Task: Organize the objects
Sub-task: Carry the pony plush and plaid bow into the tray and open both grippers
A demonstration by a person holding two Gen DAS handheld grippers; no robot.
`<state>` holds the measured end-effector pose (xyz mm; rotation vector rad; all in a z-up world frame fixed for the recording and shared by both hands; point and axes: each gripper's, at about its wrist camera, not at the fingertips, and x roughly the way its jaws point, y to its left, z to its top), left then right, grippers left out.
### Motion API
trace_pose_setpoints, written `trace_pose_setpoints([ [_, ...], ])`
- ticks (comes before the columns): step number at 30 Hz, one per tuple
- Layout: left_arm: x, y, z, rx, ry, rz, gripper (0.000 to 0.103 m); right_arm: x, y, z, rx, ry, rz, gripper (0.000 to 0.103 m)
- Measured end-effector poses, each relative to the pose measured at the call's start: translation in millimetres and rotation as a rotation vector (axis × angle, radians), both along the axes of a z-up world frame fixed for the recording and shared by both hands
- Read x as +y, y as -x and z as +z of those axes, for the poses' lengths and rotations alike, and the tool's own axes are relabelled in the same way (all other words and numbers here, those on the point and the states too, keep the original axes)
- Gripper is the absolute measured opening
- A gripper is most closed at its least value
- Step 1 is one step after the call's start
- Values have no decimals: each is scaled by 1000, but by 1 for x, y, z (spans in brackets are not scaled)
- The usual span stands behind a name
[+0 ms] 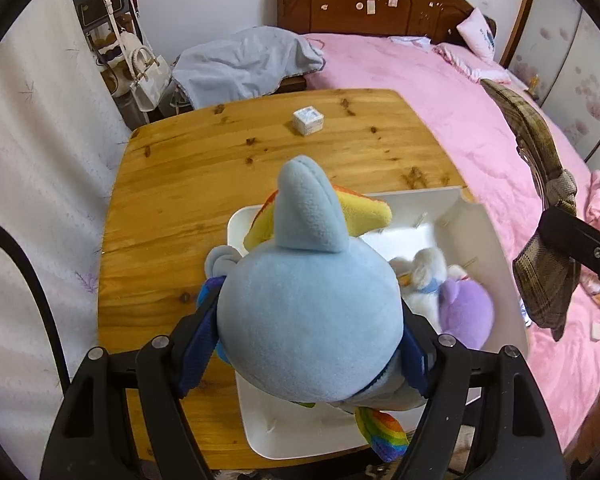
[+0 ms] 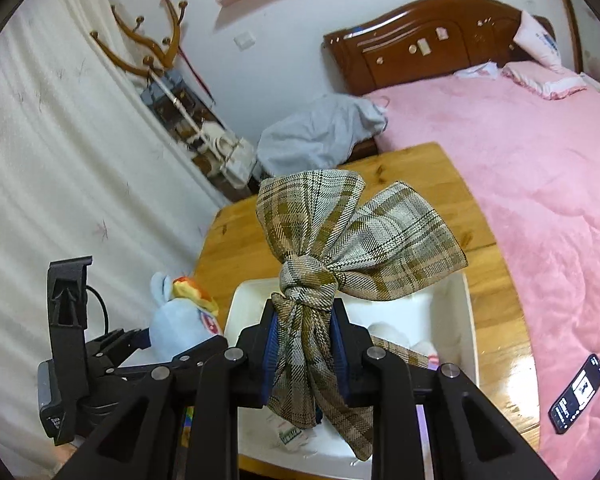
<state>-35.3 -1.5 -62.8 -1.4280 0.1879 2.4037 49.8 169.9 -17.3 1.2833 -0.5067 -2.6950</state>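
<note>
Two items carried to the white bin [image 1: 452, 200]

Blue plush [image 1: 308, 320] is clamped by left gripper [image 1: 300, 354], plaid bow [image 2: 340, 240] by right gripper [image 2: 306, 344]; small box [image 1: 308, 120] remains on tabletop [image 1: 172, 176].

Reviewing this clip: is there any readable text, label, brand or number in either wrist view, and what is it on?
None can be read outright.
Small box on the table: bluish print, too small.
Phone on the bed: screen content blurred.
Black device at lower left: white lettering, illegible.
Label in the white bin: dark print, blurred.
</note>
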Motion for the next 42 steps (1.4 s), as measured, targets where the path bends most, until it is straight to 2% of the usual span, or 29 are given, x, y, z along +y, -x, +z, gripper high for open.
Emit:
trace_pose_setpoints([
  [5, -1, -2, -21, -12, 49, 14, 81, -8, 3, -19, -57, -2, 24, 26],
  [10, 0, -3, -35, -64, 38, 5, 82, -14, 7, -34, -103, -23, 41, 30],
  [12, 1, -3, -38, -77, 42, 3, 82, -18, 9, -39, -120, -40, 50, 37],
  [14, 4, -2, -40, -87, 44, -4, 83, -21, 9, -42, -129, -61, 53, 55],
  [16, 6, -3, -43, -110, 41, -11, 83, -22, 8, -42, -121, -76, 48, 64],
  [23, 11, -5, -52, -162, 55, -19, 83, -20, 10, -41, -110, -85, 36, 65],
  [25, 12, -6, -51, -156, 59, -19, 84, -18, 11, -44, -122, -72, 33, 65],
  [30, 9, -7, -42, -100, 41, -17, 96, -17, 11, -47, -126, -48, 31, 65],
  [32, 8, -7, -40, -88, 33, -15, 98, -16, 11, -47, -121, -42, 29, 65],
  [42, 7, -4, -38, -77, 29, -14, 99, -15, 13, -46, -99, -44, 5, 65],
])
